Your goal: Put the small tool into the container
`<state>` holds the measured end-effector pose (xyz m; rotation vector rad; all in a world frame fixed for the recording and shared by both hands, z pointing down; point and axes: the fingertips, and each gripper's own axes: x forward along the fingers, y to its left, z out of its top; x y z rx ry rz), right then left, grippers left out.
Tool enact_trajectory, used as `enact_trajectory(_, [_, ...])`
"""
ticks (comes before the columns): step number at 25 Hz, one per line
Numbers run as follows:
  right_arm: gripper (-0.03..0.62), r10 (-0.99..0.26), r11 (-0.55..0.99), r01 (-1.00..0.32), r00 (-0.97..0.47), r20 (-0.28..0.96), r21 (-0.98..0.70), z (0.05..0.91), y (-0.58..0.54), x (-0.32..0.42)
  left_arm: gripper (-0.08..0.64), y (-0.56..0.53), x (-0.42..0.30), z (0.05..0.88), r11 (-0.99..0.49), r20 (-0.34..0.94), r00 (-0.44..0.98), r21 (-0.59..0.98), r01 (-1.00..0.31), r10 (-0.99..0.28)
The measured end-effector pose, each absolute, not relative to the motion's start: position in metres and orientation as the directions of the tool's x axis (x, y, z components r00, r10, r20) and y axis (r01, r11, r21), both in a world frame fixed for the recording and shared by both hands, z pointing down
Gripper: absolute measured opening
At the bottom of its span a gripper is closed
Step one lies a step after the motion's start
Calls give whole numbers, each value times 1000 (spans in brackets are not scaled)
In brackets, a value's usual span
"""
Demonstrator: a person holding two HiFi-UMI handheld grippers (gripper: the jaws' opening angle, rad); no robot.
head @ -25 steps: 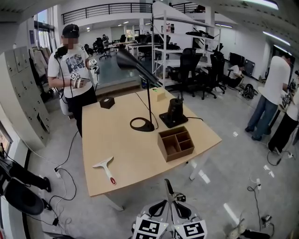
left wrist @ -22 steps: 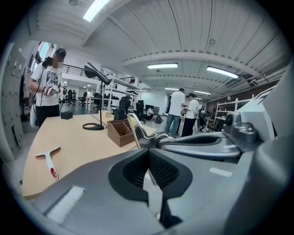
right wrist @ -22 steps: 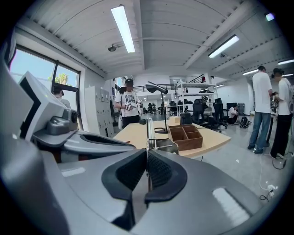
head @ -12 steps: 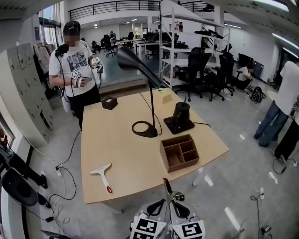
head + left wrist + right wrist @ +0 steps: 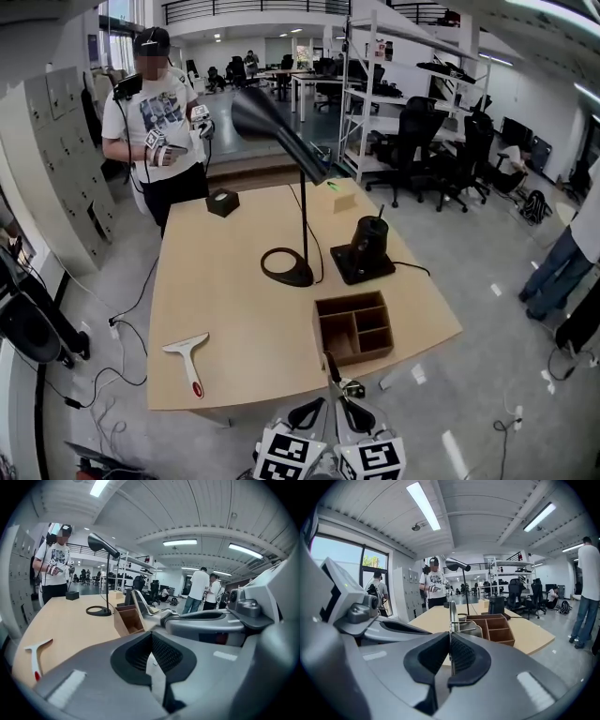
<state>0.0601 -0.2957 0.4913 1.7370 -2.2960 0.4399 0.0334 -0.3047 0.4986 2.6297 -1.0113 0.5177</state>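
A thin metal tool sticks up from my right gripper, which is shut on it just off the table's near edge. In the right gripper view the tool stands upright between the closed pads. The brown wooden container, divided into compartments, sits on the table just beyond the tool; it also shows as the container and the container. My left gripper is beside the right one, shut with nothing in it. A white squeegee with a red handle lies at the table's near left.
On the wooden table stand a black desk lamp, a black device on a mat, a small black box and a yellow block. A person stands at the far end. Cables cross the floor at left.
The table and container have come nearer and lower in the head view as I step toward them. Both grippers stay together at the bottom, the right still holding the tool.
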Motion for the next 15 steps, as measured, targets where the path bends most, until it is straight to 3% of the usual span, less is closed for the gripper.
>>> enact_trajectory(15, [8,-877,402,-913,-406,255,-71,478,-400,171,11,-388,124,508,-600,442,593,143,-787,-673])
